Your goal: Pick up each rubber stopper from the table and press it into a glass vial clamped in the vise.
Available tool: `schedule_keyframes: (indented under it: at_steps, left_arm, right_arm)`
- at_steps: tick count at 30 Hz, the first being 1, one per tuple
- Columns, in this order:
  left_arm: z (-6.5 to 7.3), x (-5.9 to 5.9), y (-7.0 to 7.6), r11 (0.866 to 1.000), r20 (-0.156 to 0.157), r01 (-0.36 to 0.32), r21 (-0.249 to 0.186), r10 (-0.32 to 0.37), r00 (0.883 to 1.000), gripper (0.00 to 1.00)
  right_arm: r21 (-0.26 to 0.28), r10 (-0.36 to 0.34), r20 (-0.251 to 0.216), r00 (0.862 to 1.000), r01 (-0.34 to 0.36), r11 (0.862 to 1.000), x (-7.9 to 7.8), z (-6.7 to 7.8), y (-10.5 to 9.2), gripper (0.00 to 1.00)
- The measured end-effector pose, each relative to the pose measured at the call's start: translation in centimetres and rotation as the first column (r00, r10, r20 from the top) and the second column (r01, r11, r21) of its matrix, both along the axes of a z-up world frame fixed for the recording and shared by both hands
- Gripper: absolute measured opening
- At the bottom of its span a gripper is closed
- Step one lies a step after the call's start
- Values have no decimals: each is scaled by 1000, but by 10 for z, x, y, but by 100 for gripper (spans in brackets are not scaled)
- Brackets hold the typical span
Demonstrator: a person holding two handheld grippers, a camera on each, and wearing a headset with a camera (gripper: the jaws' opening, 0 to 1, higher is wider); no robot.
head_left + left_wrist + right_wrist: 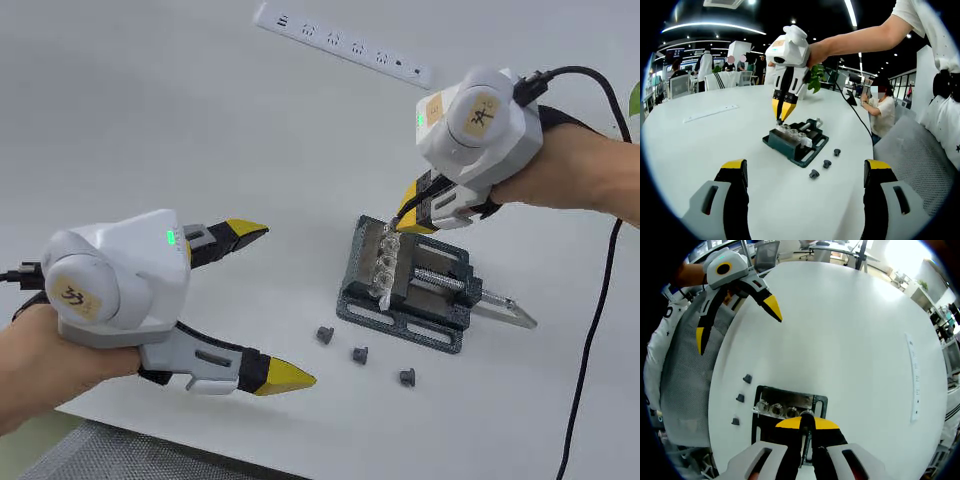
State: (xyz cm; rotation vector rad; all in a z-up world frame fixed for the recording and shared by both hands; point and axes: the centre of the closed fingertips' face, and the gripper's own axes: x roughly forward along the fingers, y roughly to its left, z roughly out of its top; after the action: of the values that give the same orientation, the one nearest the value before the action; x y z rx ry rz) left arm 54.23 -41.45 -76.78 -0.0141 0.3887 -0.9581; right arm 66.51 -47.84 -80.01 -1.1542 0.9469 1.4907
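Left gripper (288,305) hovers with jaws wide apart, the nearer tool to three loose rubber stoppers (360,354) on the table (200,120) just beyond its tips. Right gripper (400,225) points down over the vise (400,322), jaws pinched on what looks like a dark stopper (779,121), directly above the end one of the clamped glass vials (776,410).

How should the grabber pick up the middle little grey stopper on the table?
Best pinch the middle stopper by its sides near the top, coming straight down with the open left gripper. It sits small and low on the table, so coming in sideways would likely scrape the tabletop. The other stoppers sit apart from it, leaving room for the jaws.
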Motion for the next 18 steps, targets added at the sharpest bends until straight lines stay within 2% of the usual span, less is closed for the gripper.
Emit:
schedule_keyframes:
  at_steps: [11,18]
  left_arm:
    - [1,1,1,1000,3,-4,-6,4,1000,96]
    - [2,1,0,1000,3,-3,-7,3,1000,96]
  right_arm:
    - [-19,34,26,999,-34,999,-1,-1,0,1]
    - [-22,32,30,999,-32,999,-2,0,0,0]
